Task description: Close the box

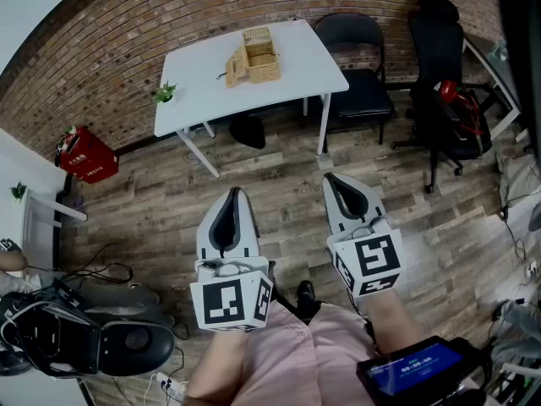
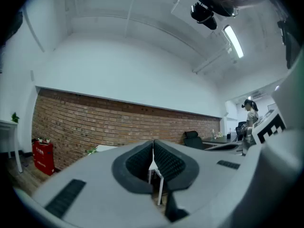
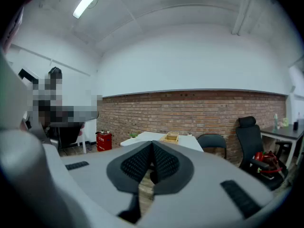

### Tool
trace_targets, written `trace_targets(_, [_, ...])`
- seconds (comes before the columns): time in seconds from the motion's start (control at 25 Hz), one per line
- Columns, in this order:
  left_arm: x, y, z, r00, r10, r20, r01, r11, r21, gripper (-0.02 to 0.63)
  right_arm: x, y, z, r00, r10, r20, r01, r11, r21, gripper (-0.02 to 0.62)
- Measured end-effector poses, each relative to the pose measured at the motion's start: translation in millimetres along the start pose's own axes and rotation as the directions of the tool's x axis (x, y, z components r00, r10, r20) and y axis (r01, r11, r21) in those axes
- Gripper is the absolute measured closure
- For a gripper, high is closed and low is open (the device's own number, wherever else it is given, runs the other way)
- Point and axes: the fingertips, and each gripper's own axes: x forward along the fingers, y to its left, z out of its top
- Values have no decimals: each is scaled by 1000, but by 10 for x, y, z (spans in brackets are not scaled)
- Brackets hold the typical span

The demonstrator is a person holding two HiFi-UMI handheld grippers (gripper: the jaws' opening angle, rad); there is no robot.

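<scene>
Head view has the box (image 1: 254, 56) sitting lid-open on the far white tabletop (image 1: 199, 83), well apart from the left hand-held gripper (image 1: 234, 194) and right hand-held gripper (image 1: 332, 180), both pinched together and empty, so by my read the closing is all yet to do.
</scene>
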Motion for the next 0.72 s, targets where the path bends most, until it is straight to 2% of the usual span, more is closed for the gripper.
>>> trace_targets(0.36, [149,30,6,1000,-1,1,1,1000,-6,591,142,-58,45,1000,5,0,-5,1000,-9,597])
trace_targets(0.52, [119,10,2,999,30,18,-30,1000,-4,589,109,-102,23,1000,13,10,-13,1000,-1,595])
trace_targets(0.56, [126,24,14,999,34,26,-34,999,-6,560,128,-99,18,1000,28,5,-28,1000,7,585])
trace_targets(0.6, [139,33,27,999,29,35,-29,1000,-13,447,154,-91,16,999,45,0,-45,999,15,478])
trace_targets(0.64, [157,40,36,999,19,43,-18,1000,-25,399,179,-88,21,998,56,-1,-56,998,20,443])
trace_targets(0.72, [208,68,38,999,5,49,-3,999,-51,399,238,-108,49,999,54,4,-54,998,13,443])
